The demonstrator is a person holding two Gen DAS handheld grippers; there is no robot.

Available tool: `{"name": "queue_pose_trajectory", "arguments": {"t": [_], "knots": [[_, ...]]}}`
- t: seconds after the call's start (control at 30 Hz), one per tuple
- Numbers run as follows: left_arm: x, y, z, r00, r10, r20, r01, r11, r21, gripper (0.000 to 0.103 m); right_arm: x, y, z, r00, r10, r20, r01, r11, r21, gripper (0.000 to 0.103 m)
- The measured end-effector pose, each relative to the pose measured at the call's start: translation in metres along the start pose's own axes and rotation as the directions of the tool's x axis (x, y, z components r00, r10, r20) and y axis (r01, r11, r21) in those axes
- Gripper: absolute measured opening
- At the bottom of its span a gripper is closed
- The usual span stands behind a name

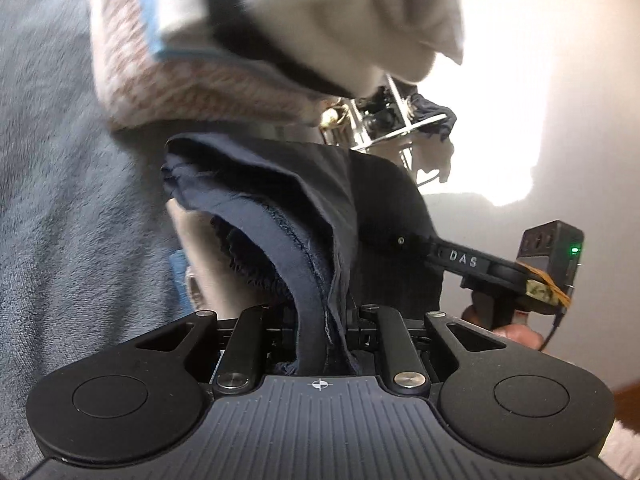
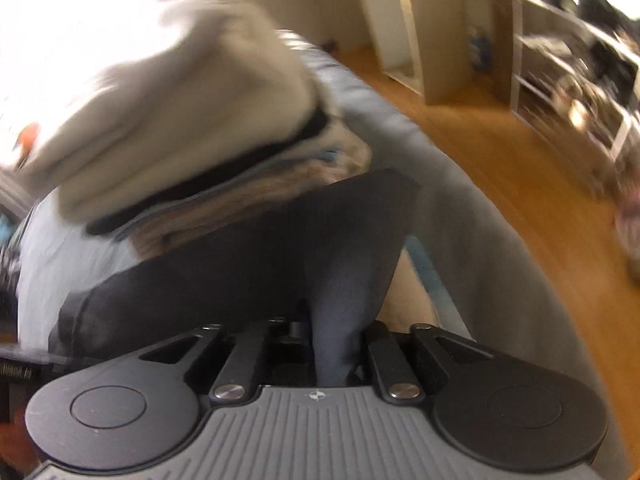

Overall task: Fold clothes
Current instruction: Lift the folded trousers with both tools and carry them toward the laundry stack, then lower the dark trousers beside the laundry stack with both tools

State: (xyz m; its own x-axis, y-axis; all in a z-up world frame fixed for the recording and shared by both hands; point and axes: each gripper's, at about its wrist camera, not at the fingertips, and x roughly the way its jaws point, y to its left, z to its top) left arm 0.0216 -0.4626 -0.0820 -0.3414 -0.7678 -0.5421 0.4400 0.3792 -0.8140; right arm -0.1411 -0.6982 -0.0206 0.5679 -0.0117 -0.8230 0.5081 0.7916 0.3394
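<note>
A dark navy garment [image 1: 280, 208] hangs bunched between two handheld grippers above a grey-blue blanket [image 1: 60, 200]. The left gripper [image 1: 320, 320] is pinched on a gathered fold of the cloth, which runs down between its fingers, raw seam edges showing. The right gripper [image 2: 332, 344] is likewise clamped on a smoother stretch of the same garment [image 2: 248, 248], seen from its own camera. Just beyond the garment, on the blanket, sits a stack of folded laundry [image 2: 180, 120] (a pale top layer, a dark band, then patterned pink-and-white knit, though motion blur softens the detail). Past the blanket's far edge lies a wooden floor [image 2: 500, 160] with white shelving [image 2: 560, 60] beyond.
</note>
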Motion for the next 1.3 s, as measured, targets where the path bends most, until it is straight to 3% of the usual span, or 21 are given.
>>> {"name": "queue_pose_trajectory", "arguments": {"t": [0.07,0.2,0.33,0.4,0.47,0.6,0.7,0.77,0.93,1.13,1.23,1.3], "knots": [[0.008,-0.009,-0.015,1.0,-0.006,-0.015,0.006,1.0,-0.015,0.014,-0.004,-0.011,0.0,1.0,-0.023,0.015,0.022,0.996,0.09,0.044],[0.01,-0.006,-0.014,0.999,-0.019,-0.042,0.017,0.999,-0.052,0.015,-0.051,-0.032,-0.024,0.991,-0.05,0.122,0.016,0.962,0.272,0.047],[0.01,-0.006,-0.011,0.998,-0.014,-0.066,0.008,0.996,-0.093,0.015,-0.119,-0.036,-0.076,0.962,0.0,0.271,-0.121,0.896,0.427,0.055],[0.009,-0.007,-0.011,0.997,-0.005,-0.078,-0.004,0.994,-0.108,0.015,-0.136,-0.031,-0.097,0.952,0.053,0.301,-0.197,0.859,0.472,0.065],[0.009,-0.008,-0.011,0.996,0.005,-0.087,-0.015,0.993,-0.12,0.015,-0.138,-0.026,-0.123,0.949,0.101,0.299,-0.25,0.818,0.518,0.065],[0.013,-0.01,-0.01,0.994,0.018,-0.107,-0.035,0.987,-0.156,0.016,-0.119,-0.031,-0.162,0.937,0.174,0.302,-0.336,0.681,0.651,0.065],[0.014,-0.008,-0.009,0.992,0.02,-0.123,-0.042,0.983,-0.181,0.017,-0.105,-0.041,-0.187,0.916,0.2,0.347,-0.399,0.533,0.746,0.066],[0.019,-0.009,-0.006,0.991,0.021,-0.134,-0.047,0.98,-0.191,0.017,-0.095,-0.04,-0.202,0.89,0.244,0.386,-0.456,0.442,0.772,0.066],[0.027,-0.011,0.001,0.986,0.04,-0.161,-0.079,0.967,-0.241,0.017,-0.074,-0.007,-0.233,0.823,0.362,0.439,-0.549,0.303,0.779,0.066],[0.035,-0.009,0.009,0.979,0.056,-0.196,-0.124,0.928,-0.353,0.016,-0.031,0.019,-0.281,0.748,0.346,0.566,-0.617,0.049,0.785,0.079],[0.034,-0.007,0.011,0.975,0.049,-0.215,-0.135,0.904,-0.405,0.016,-0.012,0.03,-0.287,0.726,0.345,0.596,-0.633,-0.005,0.774,0.084],[0.034,-0.005,0.012,0.973,0.043,-0.228,-0.14,0.89,-0.434,0.016,-0.003,0.036,-0.283,0.725,0.346,0.596,-0.635,0.0,0.773,0.086]]}}
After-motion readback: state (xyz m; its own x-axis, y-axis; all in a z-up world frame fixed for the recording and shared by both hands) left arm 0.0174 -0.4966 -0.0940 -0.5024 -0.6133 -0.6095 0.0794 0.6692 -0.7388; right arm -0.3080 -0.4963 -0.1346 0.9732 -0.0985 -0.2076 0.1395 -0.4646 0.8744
